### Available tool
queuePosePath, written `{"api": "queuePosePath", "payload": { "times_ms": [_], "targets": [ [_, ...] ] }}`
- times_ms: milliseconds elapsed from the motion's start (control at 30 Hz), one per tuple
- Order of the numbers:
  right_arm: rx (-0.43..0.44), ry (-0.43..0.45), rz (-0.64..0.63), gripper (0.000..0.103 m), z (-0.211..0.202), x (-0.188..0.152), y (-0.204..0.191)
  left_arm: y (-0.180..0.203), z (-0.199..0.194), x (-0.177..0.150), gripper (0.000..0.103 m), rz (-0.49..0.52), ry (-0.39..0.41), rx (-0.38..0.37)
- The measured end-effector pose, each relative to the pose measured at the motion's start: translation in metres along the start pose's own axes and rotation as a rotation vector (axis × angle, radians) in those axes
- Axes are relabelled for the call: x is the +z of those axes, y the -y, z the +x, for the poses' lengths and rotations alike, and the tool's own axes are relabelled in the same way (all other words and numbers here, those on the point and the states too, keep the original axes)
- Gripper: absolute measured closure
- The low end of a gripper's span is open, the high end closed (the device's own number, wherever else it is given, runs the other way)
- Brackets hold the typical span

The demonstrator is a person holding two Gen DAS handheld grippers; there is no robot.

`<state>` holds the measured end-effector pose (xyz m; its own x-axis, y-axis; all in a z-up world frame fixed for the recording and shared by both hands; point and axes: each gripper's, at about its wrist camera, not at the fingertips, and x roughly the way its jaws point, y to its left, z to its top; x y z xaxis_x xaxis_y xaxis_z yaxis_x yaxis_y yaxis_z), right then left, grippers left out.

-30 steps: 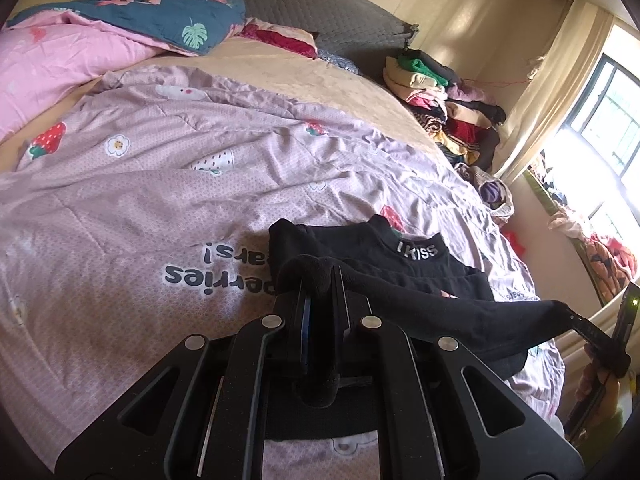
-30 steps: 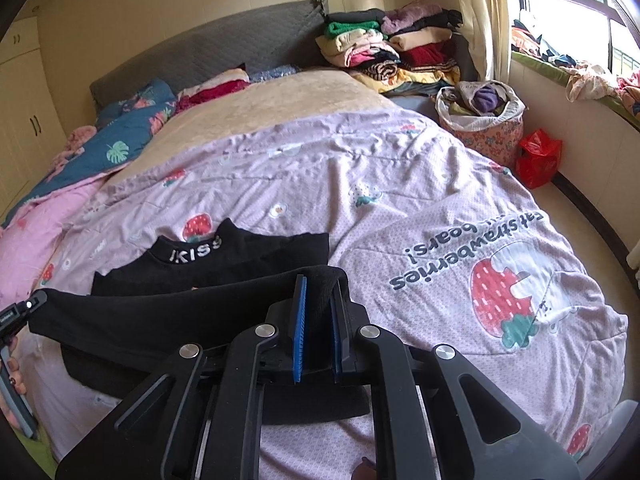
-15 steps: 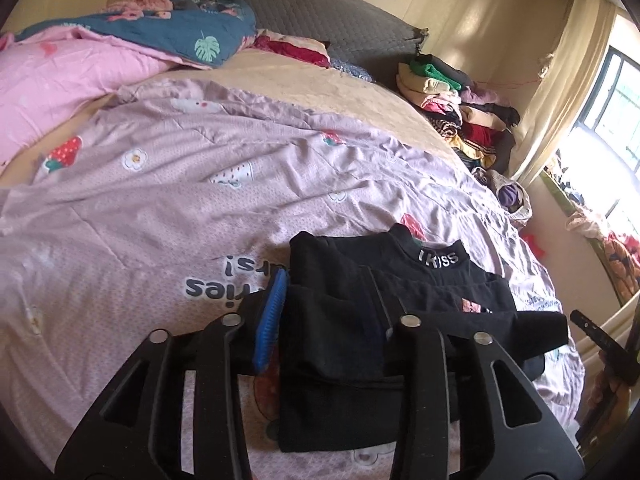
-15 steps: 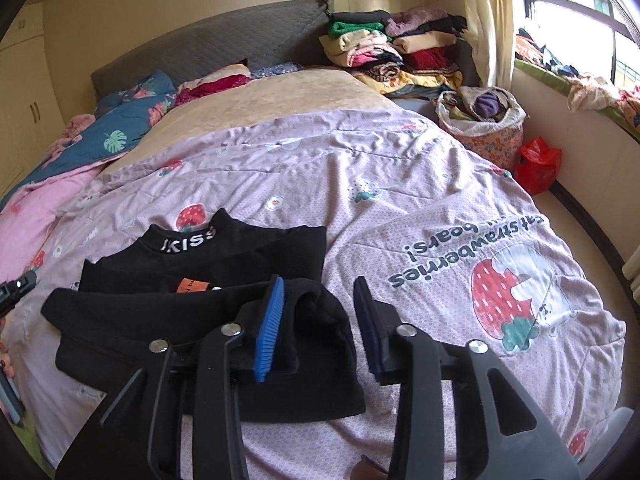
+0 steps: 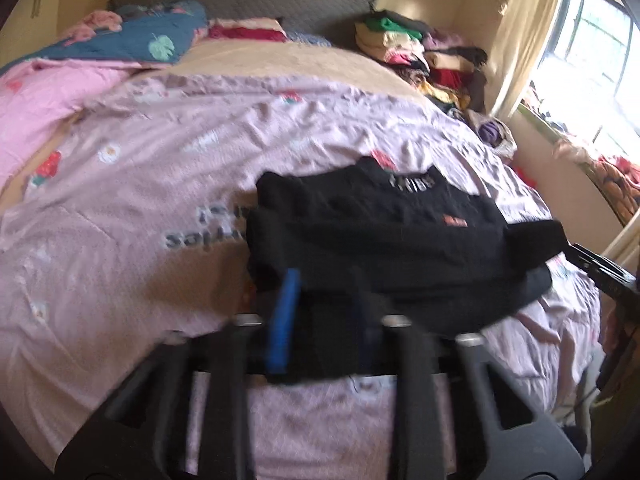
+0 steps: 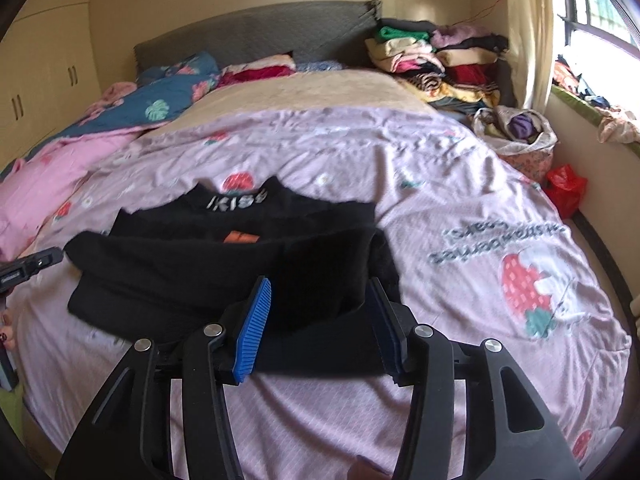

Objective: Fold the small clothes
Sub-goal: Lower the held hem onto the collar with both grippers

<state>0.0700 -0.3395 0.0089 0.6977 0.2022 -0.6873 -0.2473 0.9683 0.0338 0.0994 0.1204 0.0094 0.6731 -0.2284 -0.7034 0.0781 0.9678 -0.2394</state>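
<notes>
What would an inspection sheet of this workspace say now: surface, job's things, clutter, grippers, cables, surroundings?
Surface: lilac strawberry quilt on a bed, wrinkled.
Job's things: black top, lying flat, partly folded, collar away from the cameras.
Clutter: clothes pile, laundry basket, red bag, bunched blue quilt.
Grippers: left gripper closing, the top's edge between its pads, view blurred; right gripper closing, pads wide of the top, not pressing.
Cables: nothing seen.
Surroundings: grey headboard, wardrobe, window.

I see a black top [image 6: 224, 276] with white lettering, lying on a lilac strawberry-print quilt [image 6: 460, 208]; blue gripper pads [image 6: 254, 328].
</notes>
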Motion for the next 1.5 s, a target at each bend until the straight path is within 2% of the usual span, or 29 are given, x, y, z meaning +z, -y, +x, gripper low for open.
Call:
{"api": "queuePosePath", "payload": {
  "times_ms": [33,100,167,300,467,633,1000,1233,1367,1433,1467,1500],
  "targets": [
    [0.005,-0.010,-0.003,0.070,0.001,-0.004,-0.002,0.000,0.002,-0.003,0.096,0.000,-0.016,-0.008],
    [0.011,-0.032,-0.002,0.083,0.005,-0.010,-0.004,0.002,0.005,-0.010,0.099,0.021,-0.040,-0.005],
    [0.013,-0.054,-0.002,0.088,0.010,-0.017,-0.005,0.003,0.009,-0.017,0.099,0.025,-0.058,-0.005],
    [-0.011,-0.087,-0.002,0.088,0.022,-0.026,-0.003,0.006,0.028,-0.025,0.099,0.043,-0.103,0.019],
    [-0.050,-0.133,0.004,0.088,0.047,-0.027,0.001,0.009,0.045,-0.023,0.099,0.066,-0.093,0.073],
    [-0.066,-0.163,0.008,0.088,0.074,-0.019,0.006,0.009,0.059,-0.008,0.099,0.059,-0.078,0.084],
    [-0.047,-0.124,0.035,0.088,0.099,0.027,0.012,0.004,0.086,0.039,0.099,0.004,-0.025,0.096],
    [-0.058,-0.088,0.059,0.088,0.104,0.054,0.023,-0.006,0.078,0.064,0.097,-0.043,0.047,0.108],
    [-0.082,-0.079,0.069,0.087,0.104,0.057,0.033,-0.020,0.066,0.071,0.088,-0.085,0.092,0.122],
    [-0.100,-0.081,0.071,0.078,0.105,0.057,0.038,-0.030,0.063,0.072,0.086,-0.113,0.108,0.137],
    [-0.107,-0.080,0.074,0.068,0.106,0.057,0.040,-0.036,0.063,0.072,0.079,-0.125,0.105,0.146],
    [-0.107,-0.082,0.076,0.066,0.107,0.057,0.042,-0.041,0.066,0.073,0.073,-0.133,0.094,0.154]
  ]
}}
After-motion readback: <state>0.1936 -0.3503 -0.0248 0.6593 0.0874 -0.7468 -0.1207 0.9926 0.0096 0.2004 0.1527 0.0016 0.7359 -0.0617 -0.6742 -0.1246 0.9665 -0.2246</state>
